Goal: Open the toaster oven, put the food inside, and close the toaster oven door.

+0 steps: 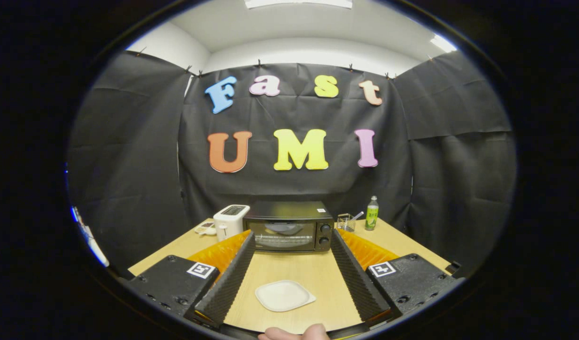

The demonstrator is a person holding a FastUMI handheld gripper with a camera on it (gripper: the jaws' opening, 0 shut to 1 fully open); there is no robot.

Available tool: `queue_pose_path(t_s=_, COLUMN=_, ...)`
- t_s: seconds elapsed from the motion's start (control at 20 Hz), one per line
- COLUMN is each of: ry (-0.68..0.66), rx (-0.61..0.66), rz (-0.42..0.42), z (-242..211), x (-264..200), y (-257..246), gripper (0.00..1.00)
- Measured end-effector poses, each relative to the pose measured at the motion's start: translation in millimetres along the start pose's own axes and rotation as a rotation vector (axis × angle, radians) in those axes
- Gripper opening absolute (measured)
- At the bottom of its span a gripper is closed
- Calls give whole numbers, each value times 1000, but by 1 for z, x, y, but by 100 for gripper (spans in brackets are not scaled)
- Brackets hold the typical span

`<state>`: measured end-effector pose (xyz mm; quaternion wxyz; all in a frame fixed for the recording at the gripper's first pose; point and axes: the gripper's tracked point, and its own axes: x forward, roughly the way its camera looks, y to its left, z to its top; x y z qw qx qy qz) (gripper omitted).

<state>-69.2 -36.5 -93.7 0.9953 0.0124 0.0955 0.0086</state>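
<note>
The claw (289, 278) is held wide open, gripping nothing. Between its fingers a bare white plate (284, 295) lies on the worktop (313, 269). Beyond them the toaster oven (289, 226) stands shut; something is perhaps glimpsed inside. Both an early and a finished stage are fitted.

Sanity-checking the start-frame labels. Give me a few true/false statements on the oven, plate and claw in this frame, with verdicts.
1. The toaster oven door is shut. True.
2. The claw is shut on the white plate. False: its fingers are spread wide open, and the plate lies on the table between them, untouched.
3. A white toaster stands right beside the toaster oven. True.
4. The green bottle lies on its side. False: it stands upright at the back of the table, beyond a small clear cup.
5. Food sits on the white plate. False: the plate looks bare.
</note>
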Motion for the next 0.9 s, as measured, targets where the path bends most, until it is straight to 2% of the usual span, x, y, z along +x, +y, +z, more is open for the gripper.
queue_pose_path(t_s=0.9, ry=18, rx=14, rz=7, z=-4, x=4, y=-1, gripper=100)
